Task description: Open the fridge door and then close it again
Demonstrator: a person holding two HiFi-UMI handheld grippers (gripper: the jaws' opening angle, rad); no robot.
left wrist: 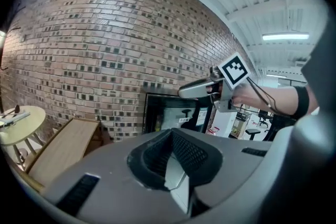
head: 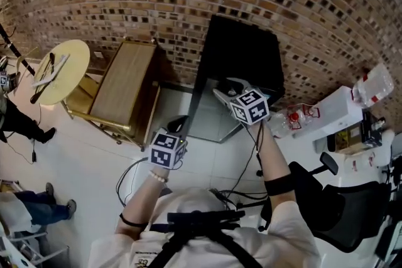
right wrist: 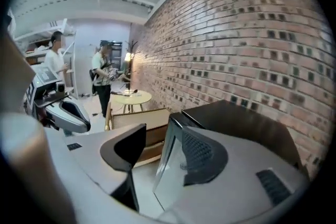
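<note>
Right gripper (right wrist: 163,157) has its jaws well apart, straddling the top free edge of the fridge door (head: 196,97). The door is swung out from the black fridge (head: 245,53), its glass pane between the jaws and close by the right-hand pad. This looks placed to steer the door, though no firm pinch shows. Left gripper (left wrist: 176,178) has its jaws fully together on nothing and is held back off to the side, probably because it isn't needed. Only the right gripper view shows the pane between the jaws, while the left gripper view shows the fridge front ahead, which the head view hides.
</note>
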